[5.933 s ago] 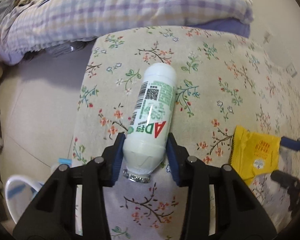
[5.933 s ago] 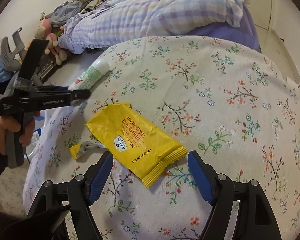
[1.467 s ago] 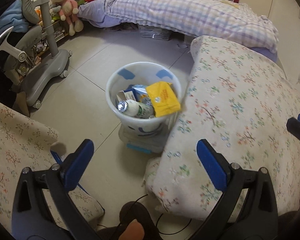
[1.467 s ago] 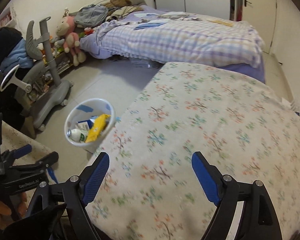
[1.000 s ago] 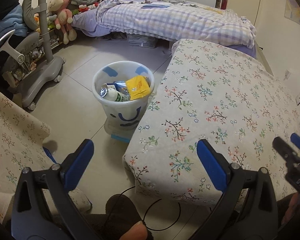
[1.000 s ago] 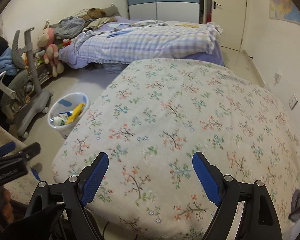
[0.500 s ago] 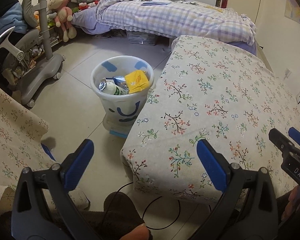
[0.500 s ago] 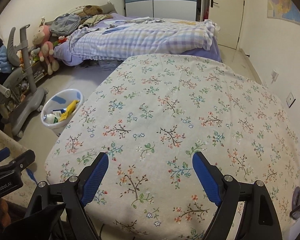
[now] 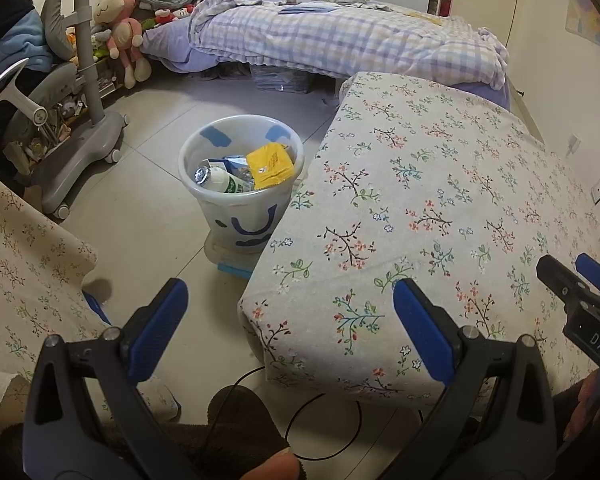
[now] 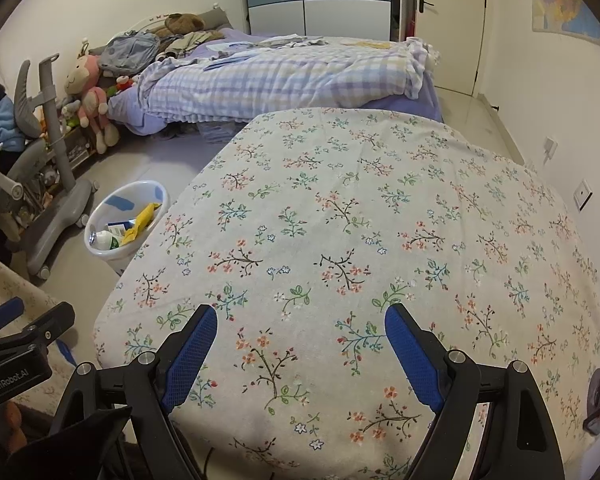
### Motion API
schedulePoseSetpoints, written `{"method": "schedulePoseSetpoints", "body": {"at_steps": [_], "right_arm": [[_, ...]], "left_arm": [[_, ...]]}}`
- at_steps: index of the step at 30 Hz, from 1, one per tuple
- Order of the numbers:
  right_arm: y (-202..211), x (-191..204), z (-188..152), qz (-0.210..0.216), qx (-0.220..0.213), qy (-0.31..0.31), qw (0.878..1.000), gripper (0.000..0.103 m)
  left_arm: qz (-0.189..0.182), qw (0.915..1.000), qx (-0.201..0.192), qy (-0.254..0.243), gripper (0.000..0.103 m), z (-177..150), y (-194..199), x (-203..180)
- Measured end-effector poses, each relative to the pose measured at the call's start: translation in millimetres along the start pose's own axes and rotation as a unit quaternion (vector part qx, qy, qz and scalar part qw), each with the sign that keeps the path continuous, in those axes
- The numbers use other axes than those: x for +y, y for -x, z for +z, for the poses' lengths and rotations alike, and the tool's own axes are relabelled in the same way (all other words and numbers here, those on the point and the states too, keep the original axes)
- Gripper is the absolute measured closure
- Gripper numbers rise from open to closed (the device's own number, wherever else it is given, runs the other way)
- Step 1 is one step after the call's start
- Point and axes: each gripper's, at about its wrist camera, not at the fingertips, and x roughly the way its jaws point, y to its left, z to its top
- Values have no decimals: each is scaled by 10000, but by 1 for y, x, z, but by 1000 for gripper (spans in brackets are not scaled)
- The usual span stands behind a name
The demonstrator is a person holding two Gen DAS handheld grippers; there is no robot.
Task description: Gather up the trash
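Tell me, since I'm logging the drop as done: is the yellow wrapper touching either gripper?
Apart. The left wrist view shows the yellow wrapper lying in the bin, far beyond the open left gripper; the right gripper is open and empty.

L gripper (image 9: 290,320): jaws spread wide, nothing btwn the blue pads (image 9: 158,326), held low & level, aimed fwd. R gripper (image 10: 300,344): jaws wide apart too, empty, pads (image 10: 410,354) angled slightly down. Both side by side, near each other, L's tip showing at the edge of R's view.
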Motion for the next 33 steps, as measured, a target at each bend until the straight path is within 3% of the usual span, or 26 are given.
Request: {"method": "schedulePoseSetpoints", "body": {"at_steps": [33], "right_arm": [[5, -4, 0, 46, -63, -103, 9999, 16]], "left_arm": [[-2, 10000, -12, -73, 1, -1, 0, -4]]}}
